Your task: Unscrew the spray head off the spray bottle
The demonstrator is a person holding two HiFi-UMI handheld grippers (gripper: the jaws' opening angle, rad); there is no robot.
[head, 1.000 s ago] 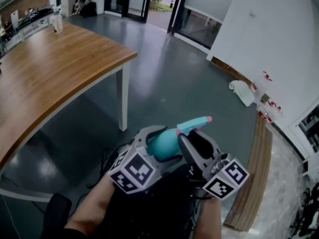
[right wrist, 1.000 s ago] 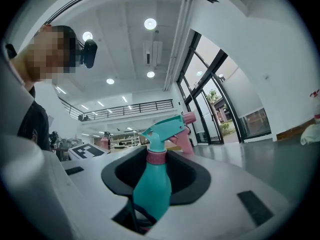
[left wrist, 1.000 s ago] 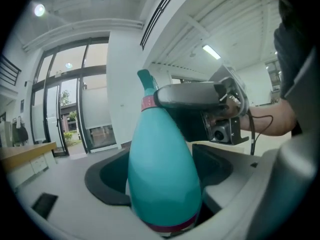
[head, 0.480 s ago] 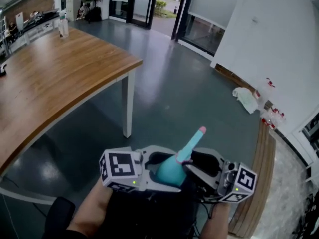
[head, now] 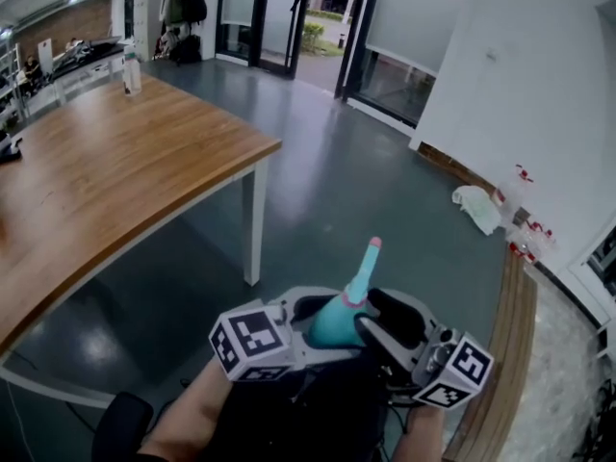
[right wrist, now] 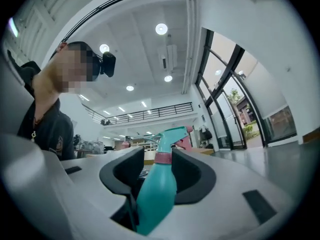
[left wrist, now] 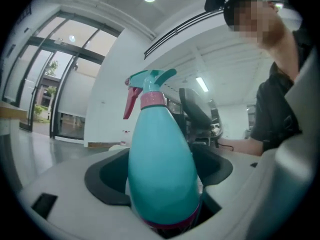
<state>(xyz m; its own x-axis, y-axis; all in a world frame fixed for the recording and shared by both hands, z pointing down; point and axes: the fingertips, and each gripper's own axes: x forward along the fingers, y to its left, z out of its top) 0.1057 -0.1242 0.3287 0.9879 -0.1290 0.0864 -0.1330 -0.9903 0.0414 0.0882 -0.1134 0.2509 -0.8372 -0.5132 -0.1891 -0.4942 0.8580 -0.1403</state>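
Floor (head: pixel 318 162): dark grey and glossy. It fills most of the head view and runs up to glass doors at the top.
Worktop (head: pixel 115 162): long wooden top on white legs, at the left of the head view, well apart from both grippers.
Person (left wrist: pixel 280 99): dark shirt. The forearms enter from the lower edge of the head view, one behind each gripper.
Left gripper (left wrist: pixel 162 164): its jaws are closed on the lower body of the spray bottle, whose base sits deep between them.
Right gripper (right wrist: pixel 159 161): its jaws stand wide and have just been opening. The neck of the bottle stands between them with a gap on each side.
Marker cubes (head: pixel 248 340): one on each gripper, low in the head view.
Spray bottle (head: pixel 337 323): teal, held in the air between the two grippers, close in front of the person and clear of the worktop. It stands nearly upright.
Spray head (left wrist: pixel 150 79): teal with a pink trigger, seated on top of the bottle.
Collar (left wrist: pixel 151 100): pink ring joining the spray head to the neck.
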